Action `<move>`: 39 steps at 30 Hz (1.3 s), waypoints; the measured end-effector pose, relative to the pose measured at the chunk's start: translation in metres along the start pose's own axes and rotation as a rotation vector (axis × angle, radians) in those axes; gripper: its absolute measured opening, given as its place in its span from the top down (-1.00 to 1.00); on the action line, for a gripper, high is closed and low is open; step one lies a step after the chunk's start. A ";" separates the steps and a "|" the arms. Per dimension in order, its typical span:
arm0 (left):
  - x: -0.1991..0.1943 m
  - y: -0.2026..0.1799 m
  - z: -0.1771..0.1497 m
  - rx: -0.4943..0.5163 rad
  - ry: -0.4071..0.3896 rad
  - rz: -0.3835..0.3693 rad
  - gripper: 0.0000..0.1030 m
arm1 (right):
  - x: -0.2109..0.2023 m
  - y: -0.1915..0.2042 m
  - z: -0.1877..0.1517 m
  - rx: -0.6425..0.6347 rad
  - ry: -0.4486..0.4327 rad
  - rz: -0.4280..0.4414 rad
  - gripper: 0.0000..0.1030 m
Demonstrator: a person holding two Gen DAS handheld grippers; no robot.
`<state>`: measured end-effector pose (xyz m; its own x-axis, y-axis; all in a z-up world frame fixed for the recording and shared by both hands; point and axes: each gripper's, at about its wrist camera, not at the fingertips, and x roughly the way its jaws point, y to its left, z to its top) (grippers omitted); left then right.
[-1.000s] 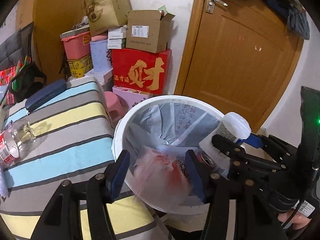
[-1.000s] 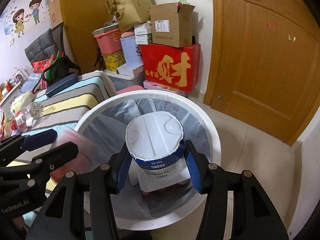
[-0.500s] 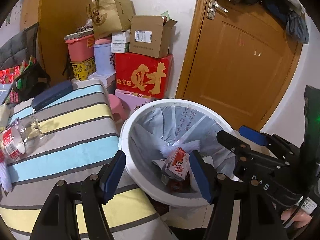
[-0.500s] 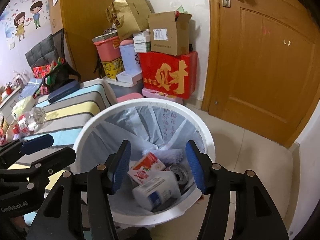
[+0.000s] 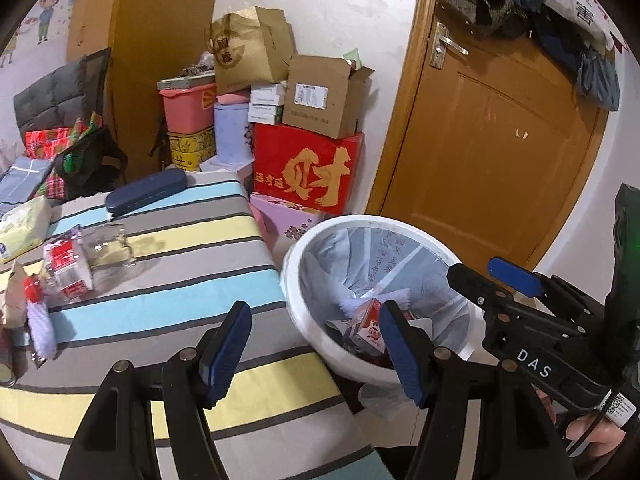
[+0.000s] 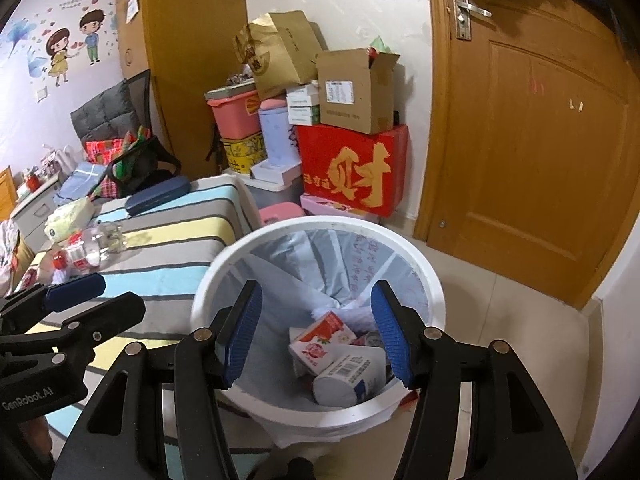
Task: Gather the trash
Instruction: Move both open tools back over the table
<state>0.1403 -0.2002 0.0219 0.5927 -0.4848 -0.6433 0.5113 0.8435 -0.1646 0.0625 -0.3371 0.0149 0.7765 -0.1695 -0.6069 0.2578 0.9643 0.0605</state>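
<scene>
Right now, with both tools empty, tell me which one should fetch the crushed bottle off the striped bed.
Left. The left tool hangs open over the striped bed, on the side of the crushed bottle. The right tool, also open, sits over the white bin.

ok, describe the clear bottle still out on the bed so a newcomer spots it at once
Start at the striped bed cover left of the white trash bin. On its far left side lies the crushed clear plastic bottle, on its side. Unlike the dark blue case and the pale yellow-green pack nearby, it is see-through, with a red label and cap.
</scene>
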 end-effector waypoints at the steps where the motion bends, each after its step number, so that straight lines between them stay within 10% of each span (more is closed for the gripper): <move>1: -0.004 0.002 0.000 -0.004 -0.007 0.002 -0.28 | -0.001 0.003 0.000 -0.002 -0.002 0.003 -0.13; 39: -0.132 0.173 -0.067 -0.232 -0.131 0.291 -0.28 | -0.016 0.145 -0.008 -0.194 -0.021 0.235 -0.13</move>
<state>0.1085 0.0254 0.0284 0.7740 -0.2304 -0.5897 0.1648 0.9726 -0.1637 0.0825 -0.1929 0.0268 0.8140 0.0607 -0.5777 -0.0432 0.9981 0.0441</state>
